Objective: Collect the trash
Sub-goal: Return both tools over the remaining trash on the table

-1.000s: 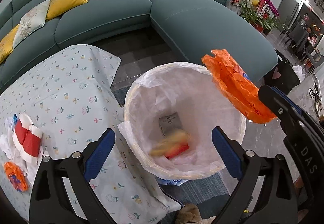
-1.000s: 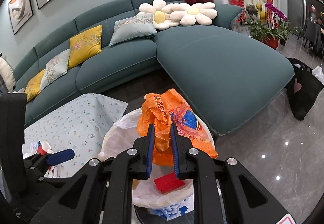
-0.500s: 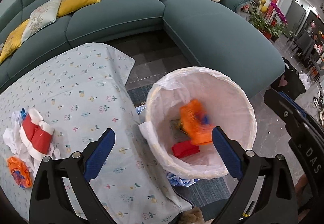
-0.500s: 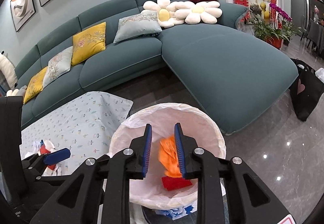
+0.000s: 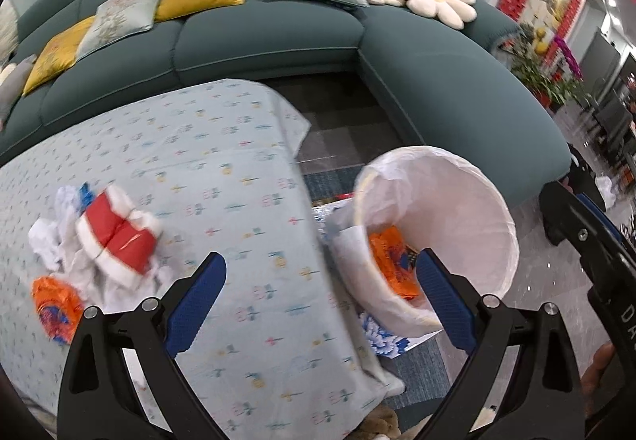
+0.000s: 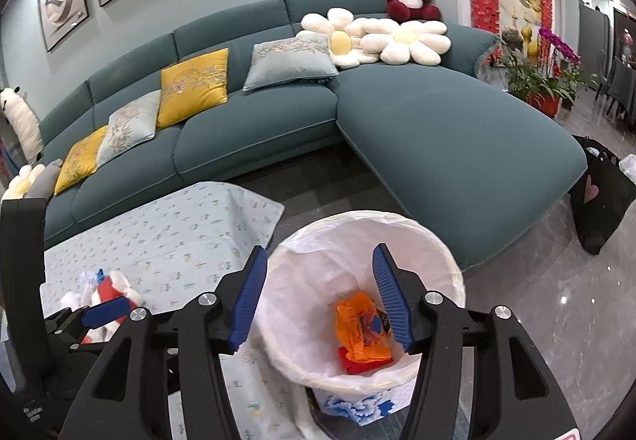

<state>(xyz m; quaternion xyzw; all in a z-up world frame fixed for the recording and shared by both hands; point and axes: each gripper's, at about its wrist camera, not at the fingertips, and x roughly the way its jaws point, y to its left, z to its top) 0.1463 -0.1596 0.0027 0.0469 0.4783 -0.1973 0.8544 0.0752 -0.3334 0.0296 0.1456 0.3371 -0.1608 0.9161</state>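
Right gripper (image 6: 318, 297) jaws now wide, empty; orange wrapper (image 6: 363, 324) dropped into bin (image 6: 445, 261), lower centre. Left gripper (image 5: 318, 293) jaws wide, swung over tabletop (image 5: 222, 161).

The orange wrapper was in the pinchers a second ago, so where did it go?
The right hand-held gripper opened and let go of the orange wrapper, which dropped into the white-lined trash bin onto a red packet. The left hand-held gripper swung left toward the table. It stayed open and empty. The red-and-white wrapper and small orange packet stayed on the tablecloth.
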